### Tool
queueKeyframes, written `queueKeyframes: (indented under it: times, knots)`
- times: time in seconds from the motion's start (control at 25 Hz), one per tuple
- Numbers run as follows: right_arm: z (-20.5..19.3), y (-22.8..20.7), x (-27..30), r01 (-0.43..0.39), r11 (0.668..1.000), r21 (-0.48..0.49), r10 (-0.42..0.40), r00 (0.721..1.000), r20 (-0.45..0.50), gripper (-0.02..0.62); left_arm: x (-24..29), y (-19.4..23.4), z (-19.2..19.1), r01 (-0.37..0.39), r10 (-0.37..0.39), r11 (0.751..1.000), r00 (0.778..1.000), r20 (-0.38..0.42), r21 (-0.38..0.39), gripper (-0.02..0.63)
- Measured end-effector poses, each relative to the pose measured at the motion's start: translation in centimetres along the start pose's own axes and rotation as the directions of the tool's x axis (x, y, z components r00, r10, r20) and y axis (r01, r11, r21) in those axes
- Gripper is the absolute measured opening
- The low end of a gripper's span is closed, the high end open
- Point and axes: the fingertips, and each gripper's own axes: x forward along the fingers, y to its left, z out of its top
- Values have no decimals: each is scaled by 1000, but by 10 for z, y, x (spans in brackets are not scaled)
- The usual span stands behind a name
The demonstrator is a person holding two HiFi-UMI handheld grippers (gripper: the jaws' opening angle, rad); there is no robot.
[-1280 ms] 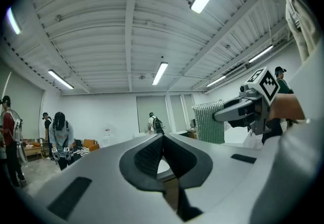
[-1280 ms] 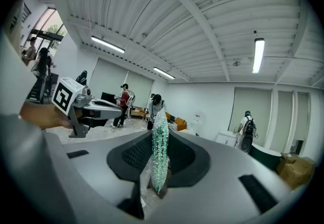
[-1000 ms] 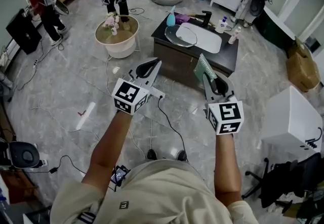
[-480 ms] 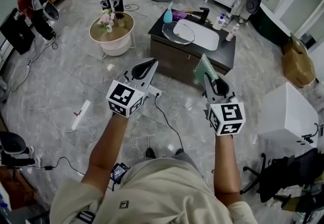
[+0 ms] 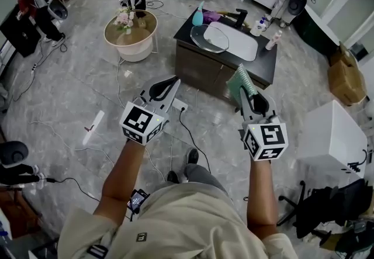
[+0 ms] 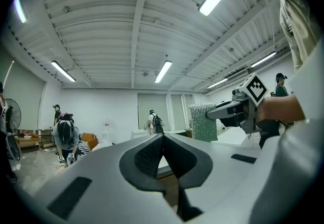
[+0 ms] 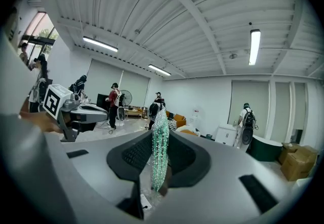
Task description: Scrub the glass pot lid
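Glass pot lid (image 5: 208, 38) lies flat on the dark surface (image 5: 264, 64) ahead, at the left rim of the white sink basin (image 5: 238, 45) and partly over it. Blue bottle (image 5: 198, 17) just behind the lid; faucet (image 5: 239, 17) past the basin

Both grippers are held up in the air, short of the surface. The lid is well apart from both sets of fingers, ahead of them and roughly between their lines

Left gripper (image 5: 169, 82): fingers closed on each other, nothing between them. Right gripper (image 5: 244, 94): fingers clamped on a green mesh scrubber (image 5: 238, 80), which stands edge-on between the pads and pokes out past the tips

Handling, as a judgement: the lid is stiff, smooth and breakable, probably slick once wet. Being domed, it may rock or skate on the surface under pressure. Steady it by the rim, or by a centre knob if it has one (too small to tell). The left fingers would need to open first. The scrubber is soft and will fold under a hard push
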Motion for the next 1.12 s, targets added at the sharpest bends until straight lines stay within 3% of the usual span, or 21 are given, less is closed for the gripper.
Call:
queueKeyframes:
  times: [0.32, 0.76, 1.12]
  knots:
    - [-16, -41, 79, -34, 998, 53, 33, 999, 16, 87, 46, 46, -23, -44, 45, 999, 997, -68, 23, 14]
    - [-33, -145, 191, -96, 992, 80, 95, 995, 14, 87, 178, 88, -36, -81, 85, 996, 990, -112, 37, 14]
    - [-55, -183, 254, -134, 983, 125, 136, 991, -8, 87, 235, 118, -56, -102, 106, 994, 980, -166, 33, 14]
